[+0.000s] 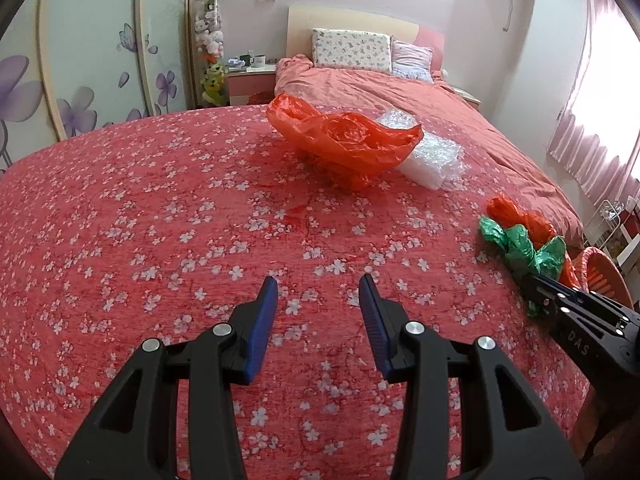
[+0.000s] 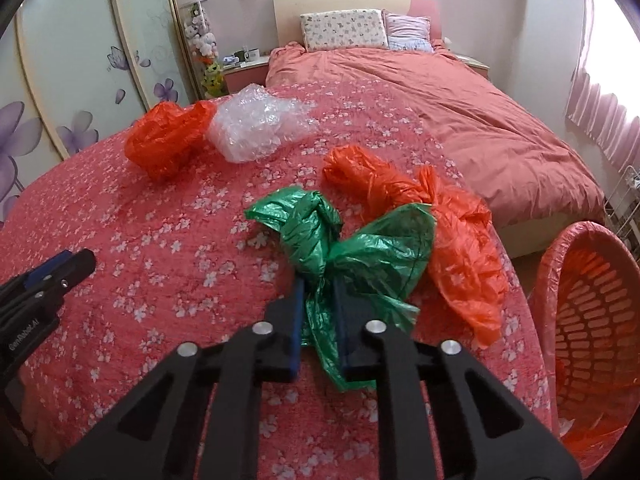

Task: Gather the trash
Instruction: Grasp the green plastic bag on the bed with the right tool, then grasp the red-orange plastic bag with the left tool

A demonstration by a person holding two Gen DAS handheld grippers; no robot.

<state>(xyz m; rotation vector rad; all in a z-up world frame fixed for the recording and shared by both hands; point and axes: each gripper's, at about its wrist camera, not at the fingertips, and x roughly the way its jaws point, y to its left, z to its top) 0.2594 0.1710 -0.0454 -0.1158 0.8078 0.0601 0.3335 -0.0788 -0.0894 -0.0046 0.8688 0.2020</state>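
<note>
The green plastic bag (image 2: 340,248) is lying crumpled on the flowered bench (image 2: 160,260), its long axis running from the near edge away toward the bed (image 2: 460,120), and the right gripper (image 2: 320,300) is clamping its near end. An orange bag (image 2: 452,224) is touching its right side, just beside the basket (image 2: 592,312). Farther off, another orange bag (image 1: 344,140) is sitting against bubble wrap (image 1: 432,156). The left gripper (image 1: 318,292) is hovering with fingers apart.

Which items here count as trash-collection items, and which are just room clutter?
Job: green bag in right tongs; orange bag; far orange bag; bubble wrap; basket.
Clutter: pillows; mugs; plush toys.
</note>
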